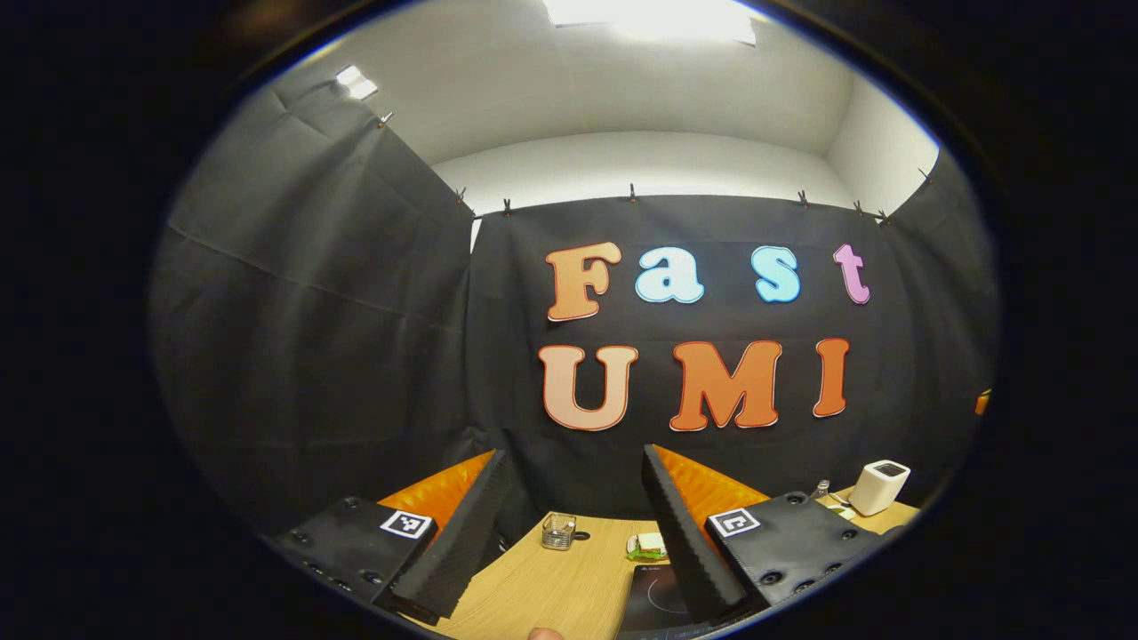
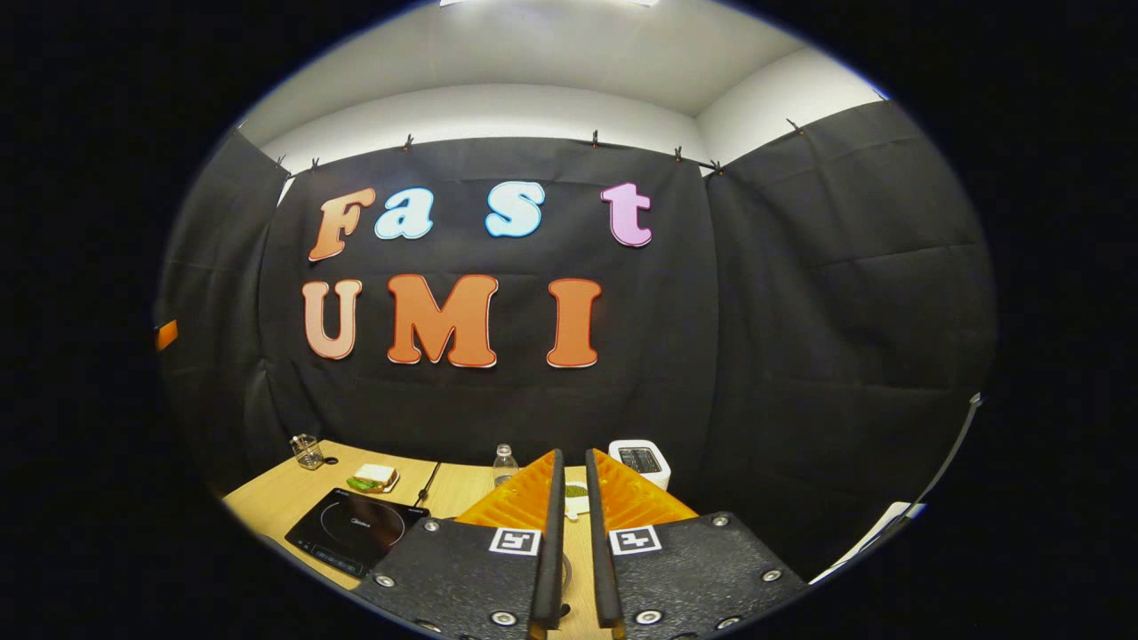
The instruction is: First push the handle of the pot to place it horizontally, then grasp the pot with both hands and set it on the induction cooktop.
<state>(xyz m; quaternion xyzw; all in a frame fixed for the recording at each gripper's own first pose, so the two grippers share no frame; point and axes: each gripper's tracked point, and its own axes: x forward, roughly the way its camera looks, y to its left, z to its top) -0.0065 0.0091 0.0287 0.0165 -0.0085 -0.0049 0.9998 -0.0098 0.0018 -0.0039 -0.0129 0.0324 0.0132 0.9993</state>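
In the left gripper view, your left gripper (image 1: pixel 576 462) hangs above the wooden table (image 1: pixel 542 587) with its fingers spread wide and nothing between them, the induction cooktop (image 1: pixel 656 597) just past its right finger. In the right gripper view, your right gripper (image 2: pixel 569 467) has its fingers nearly together around nothing, with the cooktop (image 2: pixel 356 529) lying low at the left; I cannot tell where the pot is.

Bright ceiling panels (image 1: pixel 653 18) glare overhead; the booth stays dim, edges bend strongly, and focus is sharp.
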